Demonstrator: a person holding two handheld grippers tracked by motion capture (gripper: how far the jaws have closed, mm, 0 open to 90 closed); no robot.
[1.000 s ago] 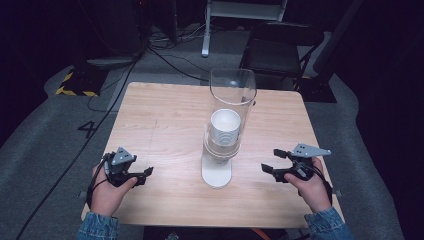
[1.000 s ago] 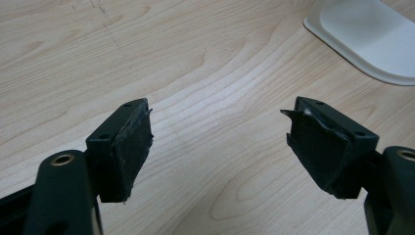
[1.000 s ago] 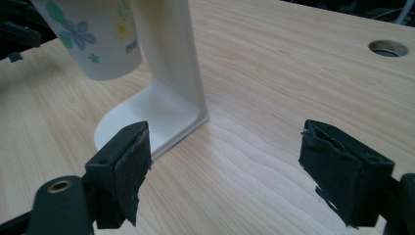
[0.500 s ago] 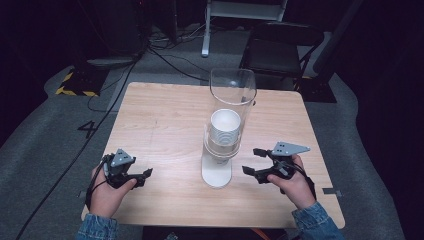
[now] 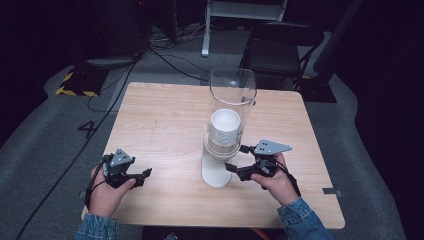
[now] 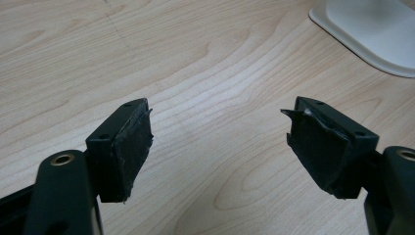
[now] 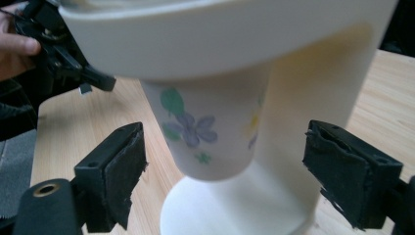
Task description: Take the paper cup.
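Nearest the tabletop's (image 5: 165,115) front edge, the left claw (image 5: 145,173) rests in the person's hand with its jaws wide apart over bare wood, nothing between them; the left gripper view shows a corner of the white base (image 6: 372,34) ahead. Across from it, the right claw (image 5: 234,160) has come in beside the cup dispenser (image 5: 220,150), and its jaws have just been opening. In the right gripper view they stand apart on either side of a flowered paper cup (image 7: 208,132) that hangs from the dispenser's white collar, touching neither pad. Above that, a stack of white cups (image 5: 225,127) sits in the clear tube (image 5: 233,92). Beyond the tabletop stands a dark chair (image 5: 280,55).
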